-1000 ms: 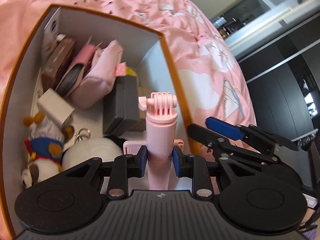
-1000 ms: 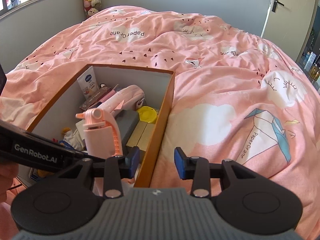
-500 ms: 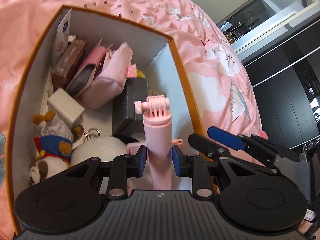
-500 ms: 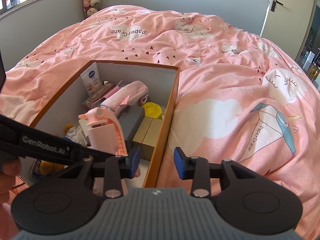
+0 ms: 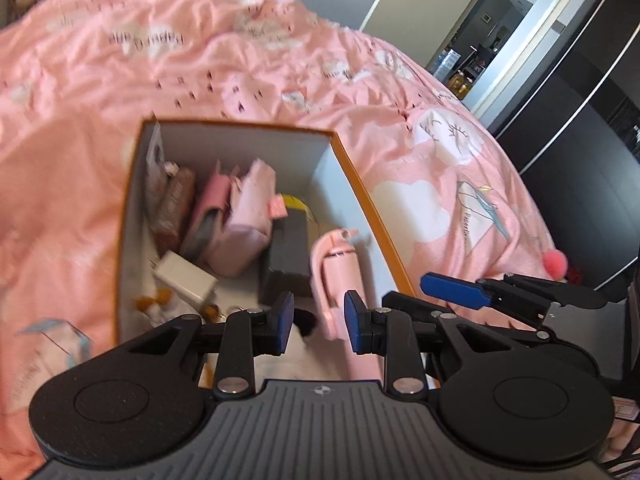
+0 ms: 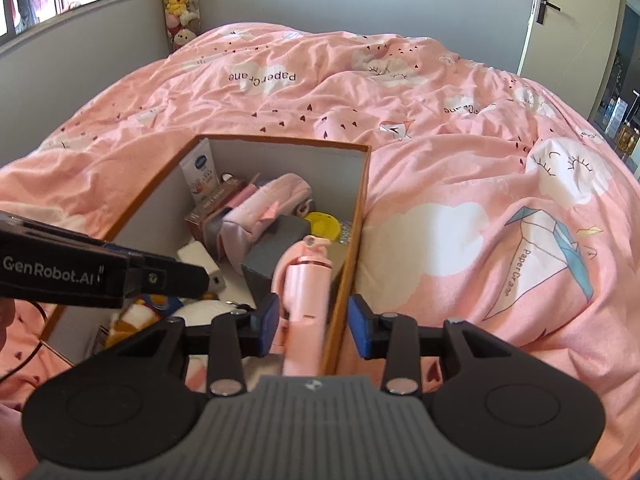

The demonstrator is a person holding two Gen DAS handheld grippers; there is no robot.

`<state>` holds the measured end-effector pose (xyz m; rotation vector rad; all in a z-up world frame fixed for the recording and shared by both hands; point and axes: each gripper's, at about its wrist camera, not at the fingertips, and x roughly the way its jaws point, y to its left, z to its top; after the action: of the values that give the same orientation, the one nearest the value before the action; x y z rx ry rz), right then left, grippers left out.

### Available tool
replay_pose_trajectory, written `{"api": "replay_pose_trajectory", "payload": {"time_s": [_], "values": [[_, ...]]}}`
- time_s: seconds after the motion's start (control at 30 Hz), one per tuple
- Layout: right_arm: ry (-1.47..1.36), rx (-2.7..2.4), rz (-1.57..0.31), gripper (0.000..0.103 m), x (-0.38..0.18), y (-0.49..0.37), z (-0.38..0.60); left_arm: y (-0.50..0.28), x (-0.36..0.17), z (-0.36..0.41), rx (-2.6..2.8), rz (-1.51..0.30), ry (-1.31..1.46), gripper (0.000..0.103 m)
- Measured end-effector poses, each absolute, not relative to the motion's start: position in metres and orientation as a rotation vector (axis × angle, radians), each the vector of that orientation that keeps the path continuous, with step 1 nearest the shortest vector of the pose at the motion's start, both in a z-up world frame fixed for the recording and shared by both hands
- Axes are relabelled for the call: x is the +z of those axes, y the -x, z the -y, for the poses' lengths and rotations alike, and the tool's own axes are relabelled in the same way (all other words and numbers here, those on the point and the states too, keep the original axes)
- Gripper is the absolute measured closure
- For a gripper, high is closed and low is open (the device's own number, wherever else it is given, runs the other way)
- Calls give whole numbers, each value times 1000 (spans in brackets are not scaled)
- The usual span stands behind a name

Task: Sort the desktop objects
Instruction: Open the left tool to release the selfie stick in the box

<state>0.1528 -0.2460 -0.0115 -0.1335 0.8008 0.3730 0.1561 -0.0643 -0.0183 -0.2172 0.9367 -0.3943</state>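
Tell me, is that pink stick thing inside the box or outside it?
Inside. The pink stick leans against the orange box's right wall, beside a dark grey block, its head below the rim.

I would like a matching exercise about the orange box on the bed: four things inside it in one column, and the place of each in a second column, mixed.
Things:
1. white tube
2. yellow round thing
3. pink stick
4. plush toy

Places:
A. near left corner of the orange box
B. far left corner, upright
C. along the right wall, near end
D. by the right wall, behind the dark grey block

Pairs: 1-B, 2-D, 3-C, 4-A
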Motion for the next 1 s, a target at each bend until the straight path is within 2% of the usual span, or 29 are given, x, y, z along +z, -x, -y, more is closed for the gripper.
{"api": "replay_pose_trajectory", "payload": {"time_s": [0.2, 0.33, 0.43, 0.53, 0.77, 1.0], "values": [[67, 372, -801, 61, -6, -143, 233, -139, 6, 64, -286, -838, 38, 67], [37, 379, -793, 55, -4, -133, 223, -127, 14, 55, -221, -817, 9, 52], [50, 377, -779, 54, -4, -122, 215, -114, 17, 52, -178, -788, -30, 50], [62, 378, -776, 51, -4, -112, 210, -102, 16, 50, -149, -773, -74, 43], [74, 359, -791, 48, -8, -97, 205, -81, 5, 38, -112, -785, -39, 29], [89, 328, -780, 44, -13, -88, 205, -75, -9, 26, -87, -814, 45, 24]]}}
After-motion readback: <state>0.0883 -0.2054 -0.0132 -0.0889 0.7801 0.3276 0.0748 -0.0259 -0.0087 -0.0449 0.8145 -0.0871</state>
